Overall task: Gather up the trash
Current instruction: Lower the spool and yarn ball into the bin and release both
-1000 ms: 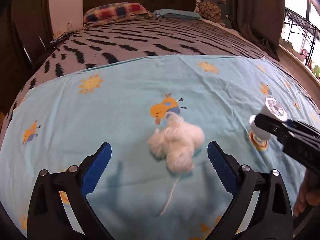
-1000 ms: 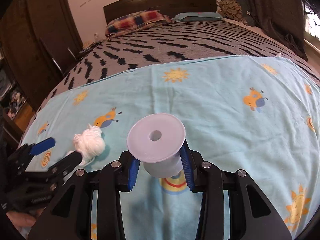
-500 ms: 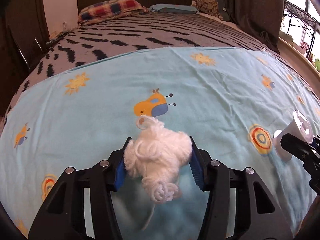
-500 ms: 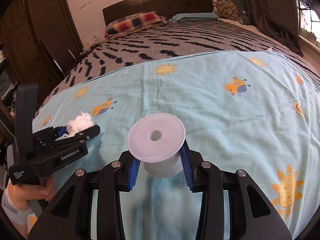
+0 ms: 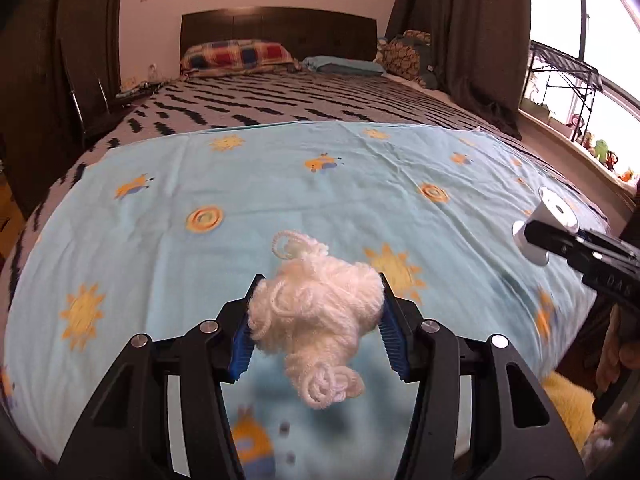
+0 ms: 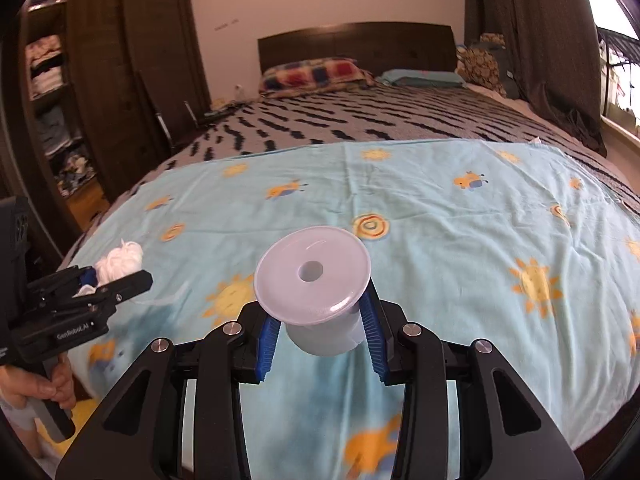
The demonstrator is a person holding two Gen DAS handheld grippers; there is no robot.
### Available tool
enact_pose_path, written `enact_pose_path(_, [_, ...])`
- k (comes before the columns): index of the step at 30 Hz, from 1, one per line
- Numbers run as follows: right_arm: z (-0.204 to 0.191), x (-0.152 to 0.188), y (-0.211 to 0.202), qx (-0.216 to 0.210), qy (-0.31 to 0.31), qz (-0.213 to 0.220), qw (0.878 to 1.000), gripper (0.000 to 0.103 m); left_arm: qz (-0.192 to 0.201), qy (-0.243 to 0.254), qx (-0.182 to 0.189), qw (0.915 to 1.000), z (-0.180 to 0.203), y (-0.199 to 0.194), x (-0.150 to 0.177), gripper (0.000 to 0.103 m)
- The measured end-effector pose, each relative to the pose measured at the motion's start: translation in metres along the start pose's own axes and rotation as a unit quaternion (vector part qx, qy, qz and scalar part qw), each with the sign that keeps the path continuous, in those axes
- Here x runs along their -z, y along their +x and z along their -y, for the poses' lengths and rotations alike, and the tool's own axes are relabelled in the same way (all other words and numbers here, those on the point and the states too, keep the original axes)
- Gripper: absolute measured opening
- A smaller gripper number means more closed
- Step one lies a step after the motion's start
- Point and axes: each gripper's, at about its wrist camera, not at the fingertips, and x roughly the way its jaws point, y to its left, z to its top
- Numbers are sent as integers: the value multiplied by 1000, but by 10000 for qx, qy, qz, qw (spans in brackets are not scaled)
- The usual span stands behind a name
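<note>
Both pieces of trash are picked up; dropping them off is what is left.

The left gripper has its jaws closed on the wad of white yarn, held clear above the blue sheet. The right gripper has its jaws clamped on the white plastic spool, also off the sheet. The sheet looks clear of other litter, though its near edge is blurred. No bin or bag shows in either view, so disposal is still undone.
</note>
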Motion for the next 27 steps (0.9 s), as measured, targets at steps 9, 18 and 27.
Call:
enact_pose_path(9, [-25,78,-48,-317,-52,-228,9992,39,-20,301,108,9995,20,-52,83,51])
enact_pose_path(18, [-21,149,-42,-417,402,-935,9939,39,-763,109,406,9962,30,-38,153,51])
enact_pose_path(27, [-27,211,-3,-646,673,-1974,9759,39,-1646,-61,537,9849,37,1,202,51])
